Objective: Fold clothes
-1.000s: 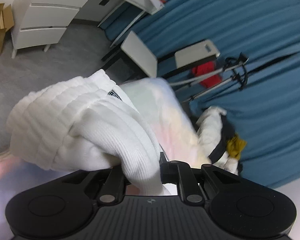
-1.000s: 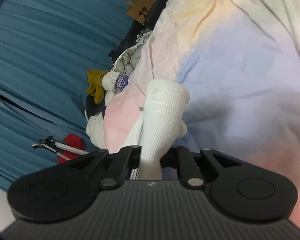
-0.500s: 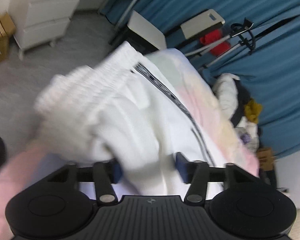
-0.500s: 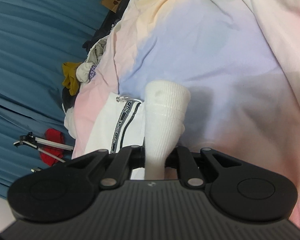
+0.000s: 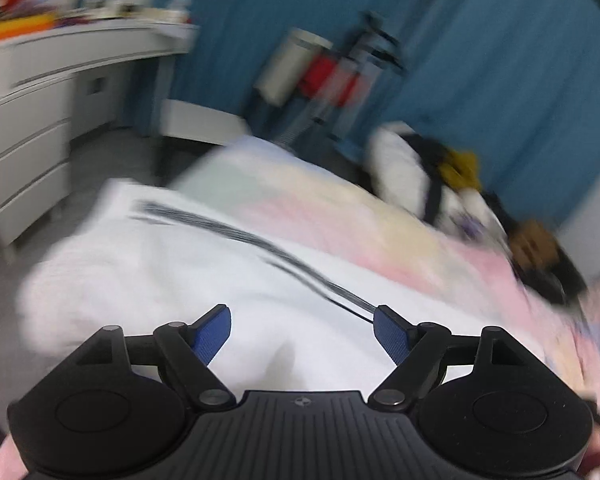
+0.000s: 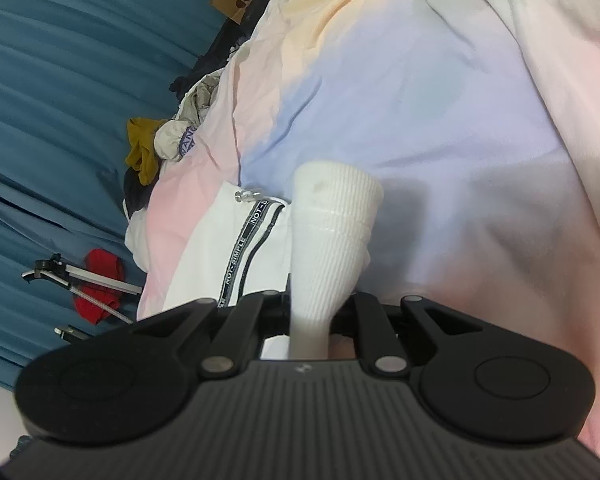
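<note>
My left claw (image 5: 302, 330) was opening over the white garment (image 5: 172, 264), its blue pads (image 5: 212, 332) clear of the cloth and nothing between them. The garment lay spread on the pastel bedspread (image 5: 380, 224), its black printed stripe (image 5: 260, 242) running away from the claw. My right claw (image 6: 312, 320) was clenched on the garment's ribbed cuff (image 6: 332, 216), which stood up from the jaws, just beside the stripe and its metal zip pull (image 6: 246, 195).

To do this fold well, I judged I should keep that cuff pinched, lay it squarely across the spread body, and let my free claw smooth or pin the cloth so no crease bunched underneath.

Beyond the garment, at the bedspread's far edge, sat a heap of other clothes (image 6: 160, 144). Behind that hung blue curtains (image 6: 60, 60); a white chest of drawers (image 5: 24, 128) stood on the floor to the garment's left.
</note>
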{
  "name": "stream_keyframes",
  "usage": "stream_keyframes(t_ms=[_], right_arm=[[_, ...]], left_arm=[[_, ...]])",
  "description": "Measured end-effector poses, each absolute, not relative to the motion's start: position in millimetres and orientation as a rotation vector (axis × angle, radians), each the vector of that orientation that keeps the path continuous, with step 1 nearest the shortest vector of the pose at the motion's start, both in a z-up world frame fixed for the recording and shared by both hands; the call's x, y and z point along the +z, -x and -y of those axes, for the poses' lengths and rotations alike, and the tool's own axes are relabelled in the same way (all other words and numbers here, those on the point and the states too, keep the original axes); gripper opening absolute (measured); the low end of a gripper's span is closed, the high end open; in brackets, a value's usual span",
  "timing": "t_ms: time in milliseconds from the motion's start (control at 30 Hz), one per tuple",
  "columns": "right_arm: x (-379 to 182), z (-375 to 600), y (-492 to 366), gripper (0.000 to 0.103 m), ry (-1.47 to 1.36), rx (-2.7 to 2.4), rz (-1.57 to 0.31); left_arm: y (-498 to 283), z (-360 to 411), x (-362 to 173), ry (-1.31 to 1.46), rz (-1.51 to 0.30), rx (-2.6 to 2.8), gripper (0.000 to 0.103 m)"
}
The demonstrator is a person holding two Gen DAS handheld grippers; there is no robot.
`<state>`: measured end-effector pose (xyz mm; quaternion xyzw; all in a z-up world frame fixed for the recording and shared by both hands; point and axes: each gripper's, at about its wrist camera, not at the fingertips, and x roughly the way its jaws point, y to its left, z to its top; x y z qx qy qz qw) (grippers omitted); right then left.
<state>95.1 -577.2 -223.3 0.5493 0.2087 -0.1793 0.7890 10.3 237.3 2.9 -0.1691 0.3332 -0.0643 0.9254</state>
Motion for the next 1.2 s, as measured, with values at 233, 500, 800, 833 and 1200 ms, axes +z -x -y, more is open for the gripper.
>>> stream_keyframes(t_ms=[233, 500, 800, 833, 1200], right_arm=[[-219, 574, -89, 0.011, -1.174, -0.387, -0.432], [-223, 565, -75, 0.011, -1.159, -0.414, -0.437], [-219, 554, -66, 0.011, -1.145, -0.448, -0.419], [-218, 553, -65, 0.011, -1.139, -0.453, -0.419], [-232, 544, -63, 0.011, -1.184, -0.533, -0.425]], left_arm=[[-48, -124, -15, 0.299, -0.682, -0.259, 0.080], [-77, -41, -82, 0.172, -0.700, -0.181, 0.080], [-93, -29, -127, 0.066, -0.759, -0.142, 0.080], [-94, -27, -130, 0.053, -0.765, -0.148, 0.080], [-88, -22, -147, -0.041, -0.741, -0.185, 0.081]])
